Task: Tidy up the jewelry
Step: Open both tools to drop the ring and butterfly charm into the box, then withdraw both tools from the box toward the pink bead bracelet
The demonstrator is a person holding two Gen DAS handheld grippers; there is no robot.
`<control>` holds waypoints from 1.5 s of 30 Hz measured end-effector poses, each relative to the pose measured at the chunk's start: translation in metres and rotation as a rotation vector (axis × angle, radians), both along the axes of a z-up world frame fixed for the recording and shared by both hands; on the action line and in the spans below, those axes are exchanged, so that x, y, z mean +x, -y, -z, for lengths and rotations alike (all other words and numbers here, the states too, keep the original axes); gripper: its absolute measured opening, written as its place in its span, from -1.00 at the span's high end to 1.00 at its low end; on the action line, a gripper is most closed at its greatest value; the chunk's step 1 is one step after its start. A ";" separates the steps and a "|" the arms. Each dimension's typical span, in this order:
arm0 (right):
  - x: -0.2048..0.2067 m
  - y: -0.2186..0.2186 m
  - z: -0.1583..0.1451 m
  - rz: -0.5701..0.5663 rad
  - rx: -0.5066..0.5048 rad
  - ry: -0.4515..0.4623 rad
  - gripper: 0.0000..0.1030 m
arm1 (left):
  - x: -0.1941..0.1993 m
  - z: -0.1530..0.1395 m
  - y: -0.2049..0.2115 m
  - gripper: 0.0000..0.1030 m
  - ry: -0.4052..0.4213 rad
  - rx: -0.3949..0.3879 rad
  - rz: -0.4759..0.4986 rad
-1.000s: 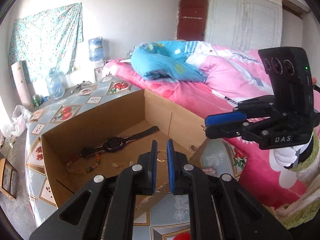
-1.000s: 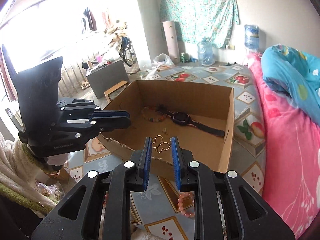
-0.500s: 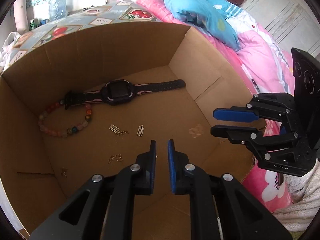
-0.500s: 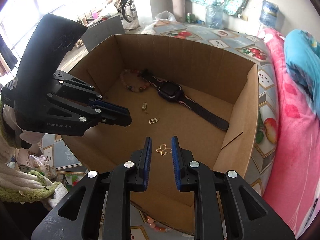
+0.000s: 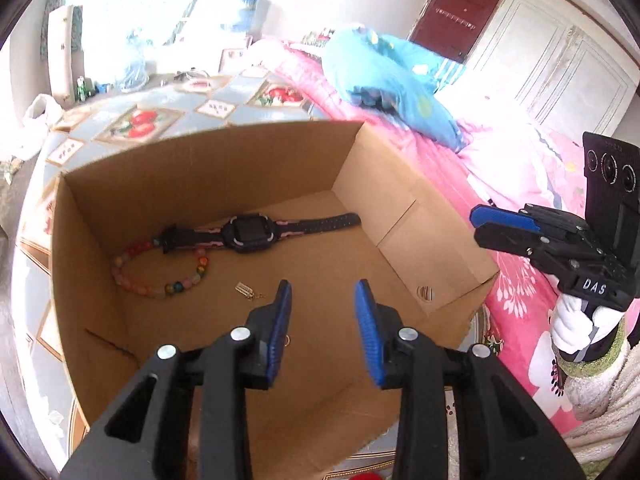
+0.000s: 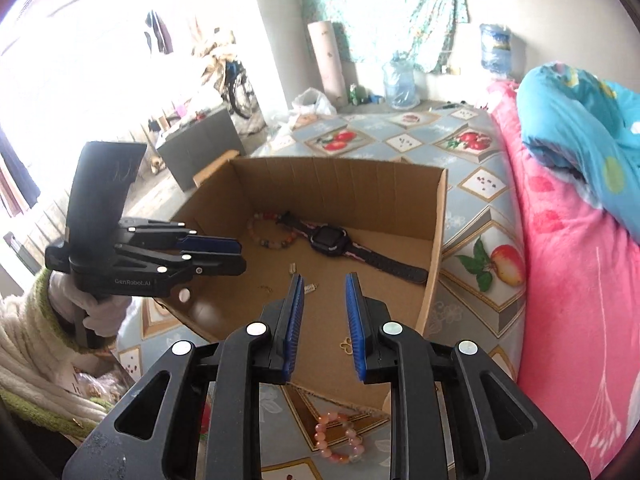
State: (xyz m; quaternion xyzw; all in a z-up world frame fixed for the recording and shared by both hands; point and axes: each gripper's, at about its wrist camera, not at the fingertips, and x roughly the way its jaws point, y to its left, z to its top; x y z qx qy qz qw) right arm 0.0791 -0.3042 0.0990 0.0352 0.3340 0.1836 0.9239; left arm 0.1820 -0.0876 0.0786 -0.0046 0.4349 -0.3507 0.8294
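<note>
Jewelry lies on the floor of an open corrugated cardboard box that stands on a tablecloth printed with fruit squares.

Left wrist view, left to right: a bracelet of round multicoloured beads lies near the box's left wall, its loop touching the end of a black wristwatch with a rectangular face and a pink-edged perforated strap, stretched along the far wall. Nearer the box's middle lies a small ridged silver charm on a fine chain. A thin ring shows just beside the left gripper's left finger. That gripper's ribbed blue pads stand apart and are widening, with only bare cardboard between them. Beyond the box's right wall, over the pink floral bedspread, a white-gloved hand holds the right gripper, whose black body reads "DAS".

Right wrist view, left to right: the left gripper, marked "GenRobot.AI", hangs over the box's left rim. The right gripper's blue pads are parted with nothing between them. A gold butterfly-shaped piece lies on the box floor against its right finger. A pink bead bracelet rests on the tablecloth, outside the box's near wall.
</note>
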 end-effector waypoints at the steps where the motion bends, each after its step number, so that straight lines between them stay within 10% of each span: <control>1: -0.012 0.007 -0.004 0.019 0.036 0.030 0.59 | -0.009 -0.006 -0.006 0.25 0.042 -0.023 -0.007; 9: -0.075 0.042 0.024 0.198 0.182 0.019 0.49 | -0.096 -0.027 -0.055 -0.23 0.263 -0.154 -0.020; 14: -0.079 0.037 0.075 0.275 0.136 -0.137 0.49 | -0.133 -0.014 -0.058 -0.39 0.194 -0.190 0.033; 25: -0.040 0.011 0.131 0.240 0.000 -0.240 0.49 | -0.134 0.082 -0.013 -0.40 0.076 0.236 -0.131; 31: -0.042 0.001 0.136 0.250 -0.081 -0.232 0.85 | -0.125 0.094 -0.018 -0.40 0.044 0.244 -0.161; 45: -0.057 -0.008 0.096 0.226 0.052 -0.165 0.86 | -0.117 0.098 -0.009 -0.40 0.047 0.237 -0.154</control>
